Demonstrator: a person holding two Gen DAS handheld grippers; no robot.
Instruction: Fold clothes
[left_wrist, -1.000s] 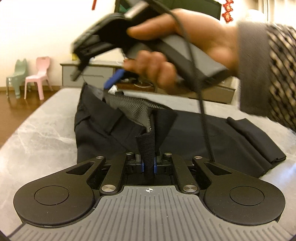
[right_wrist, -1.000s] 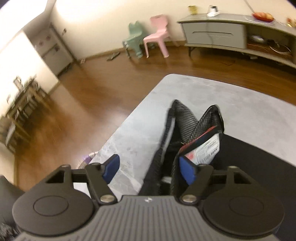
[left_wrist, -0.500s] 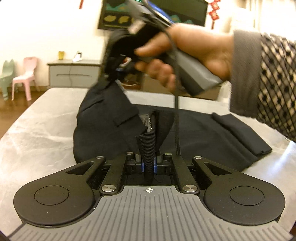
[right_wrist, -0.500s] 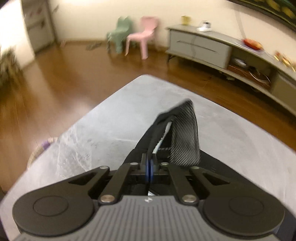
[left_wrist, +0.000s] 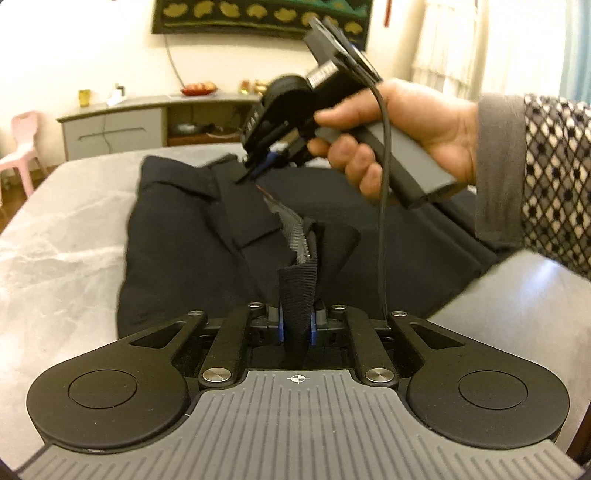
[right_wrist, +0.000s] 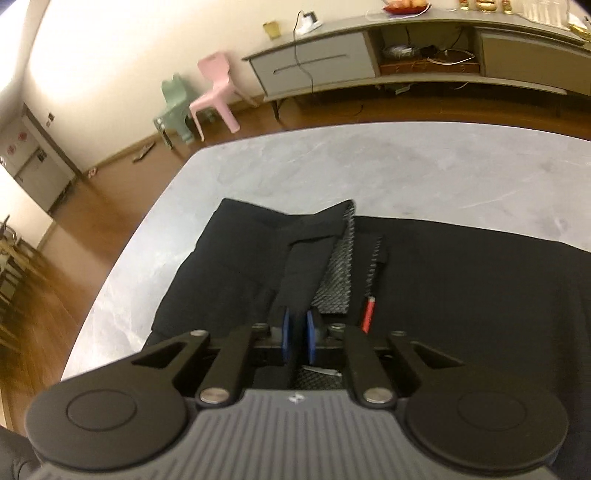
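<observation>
Black trousers (left_wrist: 192, 236), laid across the grey marbled surface (left_wrist: 55, 240), waistband at the left end. Grey woven lining and a red tag (right_wrist: 369, 309) were exposed there. The waistband was pinched at two points, presumably so the top could be lifted and folded: left claw (left_wrist: 296, 326) clamped on a webbing strip, right claw (right_wrist: 296, 338) clamped on the band's edge. A sideboard (right_wrist: 332, 62) was noted beyond.

I saw cream walls (right_wrist: 96, 55) and a brown wooden floor (right_wrist: 92, 221). A low grey sideboard (right_wrist: 317, 66) stood along the wall, with a pink chair (right_wrist: 216, 92) and a green chair (right_wrist: 175, 107) beside it. A dark framed picture (left_wrist: 258, 14) hung above, and pale curtains (left_wrist: 517, 44) glowed at right.
</observation>
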